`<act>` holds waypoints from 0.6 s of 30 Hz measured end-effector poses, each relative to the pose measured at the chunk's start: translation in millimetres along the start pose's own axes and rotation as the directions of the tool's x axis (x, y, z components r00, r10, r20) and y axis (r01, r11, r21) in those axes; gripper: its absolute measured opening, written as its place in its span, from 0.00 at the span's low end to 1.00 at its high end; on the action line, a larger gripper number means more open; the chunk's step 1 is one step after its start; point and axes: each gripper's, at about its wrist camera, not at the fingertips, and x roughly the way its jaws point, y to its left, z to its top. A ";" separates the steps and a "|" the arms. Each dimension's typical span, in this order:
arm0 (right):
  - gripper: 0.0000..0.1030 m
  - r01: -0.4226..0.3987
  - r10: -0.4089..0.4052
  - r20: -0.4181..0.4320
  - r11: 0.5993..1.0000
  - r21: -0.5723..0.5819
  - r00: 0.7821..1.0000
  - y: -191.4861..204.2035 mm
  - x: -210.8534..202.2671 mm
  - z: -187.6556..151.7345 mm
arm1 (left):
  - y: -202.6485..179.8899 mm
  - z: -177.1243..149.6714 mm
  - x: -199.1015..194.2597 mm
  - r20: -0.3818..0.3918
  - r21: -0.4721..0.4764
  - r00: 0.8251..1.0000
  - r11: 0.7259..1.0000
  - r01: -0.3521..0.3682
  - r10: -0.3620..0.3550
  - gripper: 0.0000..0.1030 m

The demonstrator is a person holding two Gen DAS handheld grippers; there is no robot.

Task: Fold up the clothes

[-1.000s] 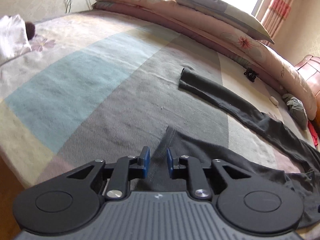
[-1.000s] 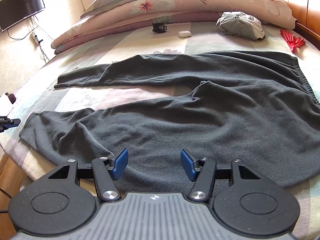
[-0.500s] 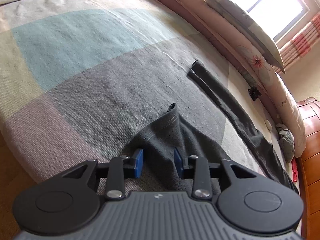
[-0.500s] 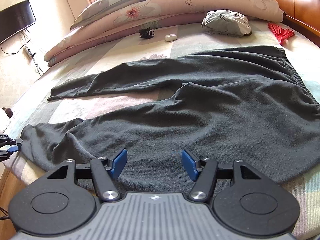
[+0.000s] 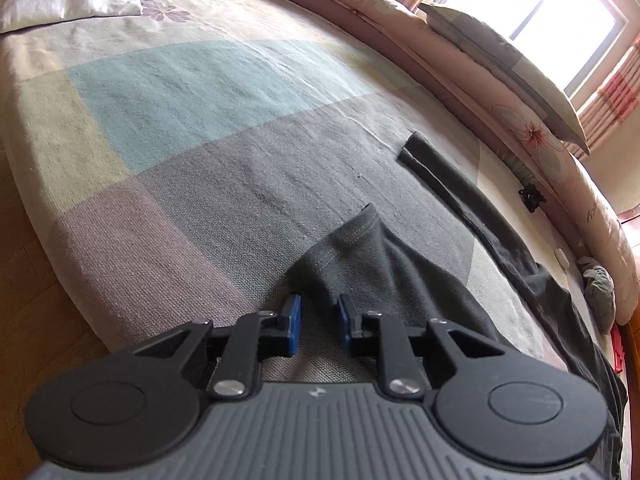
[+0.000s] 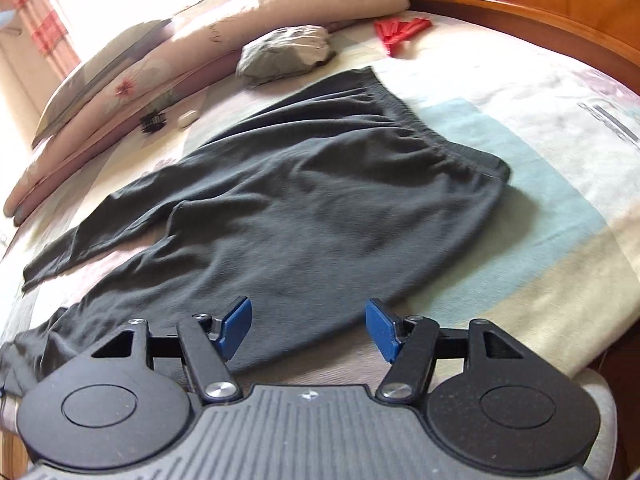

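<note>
Closing narrow, left gripper (image 5: 318,322) at the near cuff (image 5: 356,236) of the trousers (image 6: 304,216), cloth between the pads yet not visibly pinched. Wide apart and empty, right gripper (image 6: 308,326) just short of the hem at 12 o'clock. Flat on the bed (image 5: 200,92), both legs spread toward 9 o'clock, waistband (image 6: 432,132) at 2 o'clock. No fold made; whole job ahead.

dark grey trousers (image 6: 304,216) | spread flat on bed | legs apart | near cuff rumpled
</note>
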 end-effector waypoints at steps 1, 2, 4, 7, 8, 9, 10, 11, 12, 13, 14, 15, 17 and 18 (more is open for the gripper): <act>0.66 0.012 -0.012 0.007 0.999 0.046 1.000 -11.7 1.5 2.3 | -2.1 0.4 0.8 0.005 0.004 1.000 1.000 -0.012 0.012 0.20; 0.66 0.014 -0.016 0.010 0.995 0.099 1.000 -23.2 4.0 4.6 | -4.1 0.8 1.6 0.011 0.008 1.000 1.000 -0.023 0.023 0.21; 0.66 0.003 -0.006 0.010 0.979 0.205 1.000 -44.7 11.3 8.9 | -7.6 1.3 3.4 0.015 0.007 0.999 0.999 -0.032 0.032 0.24; 0.72 -0.089 0.073 0.063 0.944 0.318 0.995 -65.1 19.5 13.7 | -11.2 0.7 2.8 -0.014 -0.021 1.000 1.000 0.010 -0.011 0.45; 0.72 -0.102 0.082 0.074 0.937 0.334 0.994 -68.2 22.4 16.0 | -12.8 -0.2 1.6 -0.035 -0.028 0.999 0.999 0.025 -0.026 0.47; 0.72 -0.112 0.088 0.084 0.932 0.345 0.993 -70.7 25.5 17.5 | -13.8 -1.6 0.6 -0.050 -0.032 0.998 0.999 0.036 -0.038 0.50; 0.72 -0.124 0.095 0.098 0.925 0.358 0.991 -73.4 29.1 19.3 | -14.4 -3.1 -0.4 -0.063 -0.035 0.997 0.998 0.047 -0.049 0.52; 0.72 -0.139 0.105 0.113 0.919 0.370 0.988 -76.4 32.7 20.7 | -11.8 -2.5 -0.2 -0.068 -0.055 0.996 0.997 0.060 -0.063 0.53; 0.72 -0.153 0.112 0.127 0.911 0.382 0.986 -79.4 36.2 22.1 | -7.7 -1.0 0.7 -0.069 -0.081 0.995 0.994 0.073 -0.079 0.53; 0.72 -0.167 0.119 0.141 0.901 0.401 0.983 -82.6 39.5 23.6 | -3.6 0.5 1.6 -0.070 -0.108 0.993 0.990 0.087 -0.095 0.53; 0.72 -0.179 0.126 0.152 0.891 0.417 0.980 -85.0 41.8 25.5 | 1.3 4.4 4.0 -0.065 -0.133 0.992 0.986 0.101 -0.110 0.53; 0.72 -0.191 0.133 0.161 0.882 0.431 0.978 -87.1 43.9 27.5 | 5.6 9.1 8.0 -0.057 -0.153 0.990 0.981 0.116 -0.126 0.53; 0.73 -0.200 0.138 0.169 0.875 0.440 0.976 -88.5 46.5 29.9 | 12.1 16.6 14.7 -0.045 -0.201 0.987 0.969 0.142 -0.154 0.53; 0.73 -0.203 0.140 0.172 0.875 0.440 0.975 -88.9 46.6 30.3 | 14.3 18.9 16.3 -0.043 -0.236 0.985 0.960 0.150 -0.165 0.53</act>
